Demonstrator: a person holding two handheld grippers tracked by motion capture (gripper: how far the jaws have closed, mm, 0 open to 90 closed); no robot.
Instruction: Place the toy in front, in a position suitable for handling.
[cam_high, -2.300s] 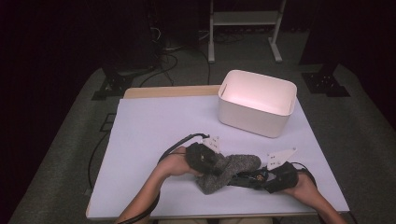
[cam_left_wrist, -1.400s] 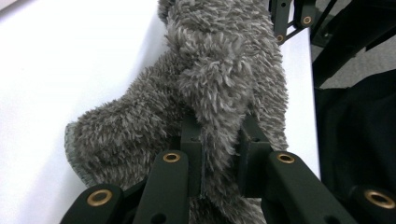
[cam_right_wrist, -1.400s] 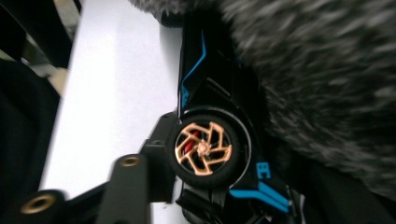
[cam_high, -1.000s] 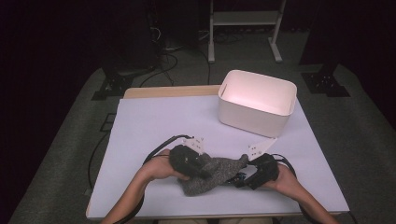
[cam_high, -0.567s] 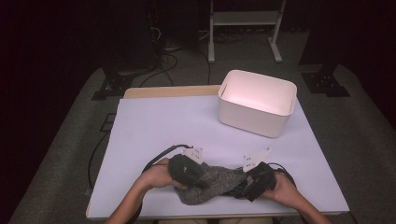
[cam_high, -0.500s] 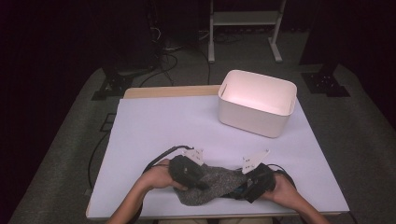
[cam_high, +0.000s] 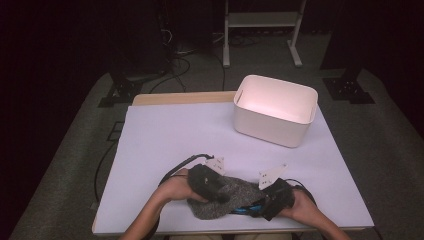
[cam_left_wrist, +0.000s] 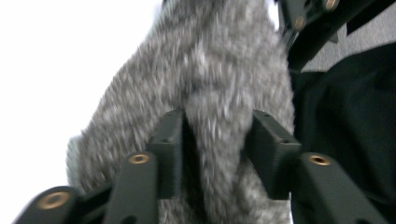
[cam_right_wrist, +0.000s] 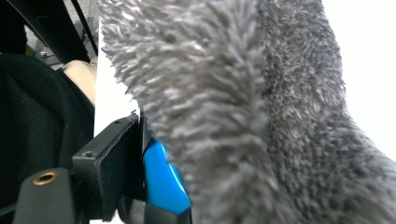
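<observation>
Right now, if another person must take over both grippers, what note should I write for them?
Left gripper: jaws shut on a fold of the grey fuzzy cloth, at its left end.
Right gripper: at the right end of the cloth, with a blue part against the one jaw in view; its grip cannot be judged.
The cloth lies bunched near the front edge of the white table, between both hands.
The white bin stands at the back right, apart from the cloth; its inside looks empty.
Done: cloth gathered and gripped.
Left: probably lift it and place it in the bin.
</observation>
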